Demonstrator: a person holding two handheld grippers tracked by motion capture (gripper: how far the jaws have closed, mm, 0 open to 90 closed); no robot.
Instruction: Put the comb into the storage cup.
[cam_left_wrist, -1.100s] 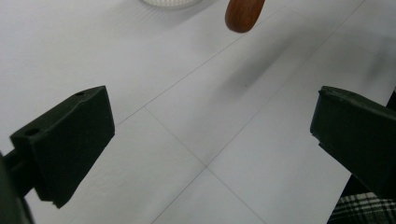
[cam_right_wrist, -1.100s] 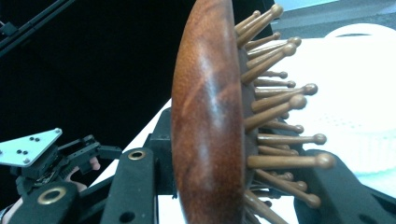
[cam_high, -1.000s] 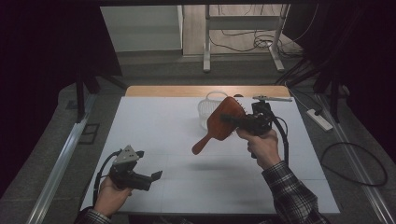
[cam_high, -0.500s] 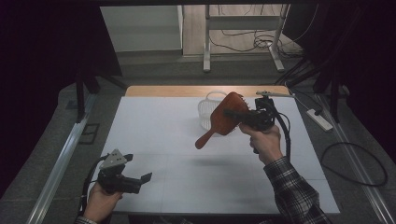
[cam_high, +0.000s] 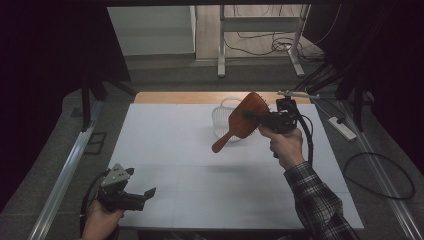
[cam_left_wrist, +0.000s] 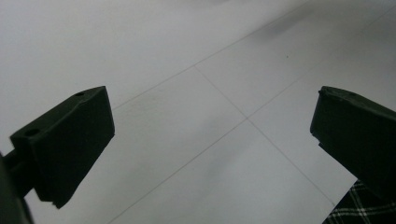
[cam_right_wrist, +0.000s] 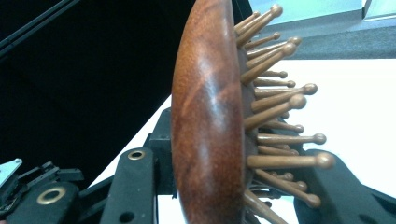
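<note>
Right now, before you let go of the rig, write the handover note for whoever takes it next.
Right gripper: shut on the wooden hairbrush, clamped across its head, held in the air above the table, handle hanging down toward the near side, bristles facing away from the person.
Left gripper: open, nothing between the jaws, low at the table's near left corner.
White basket: on the table's far side, just behind the brush.
Done: brush picked up.
Left: probably set it into the basket, then release.
</note>
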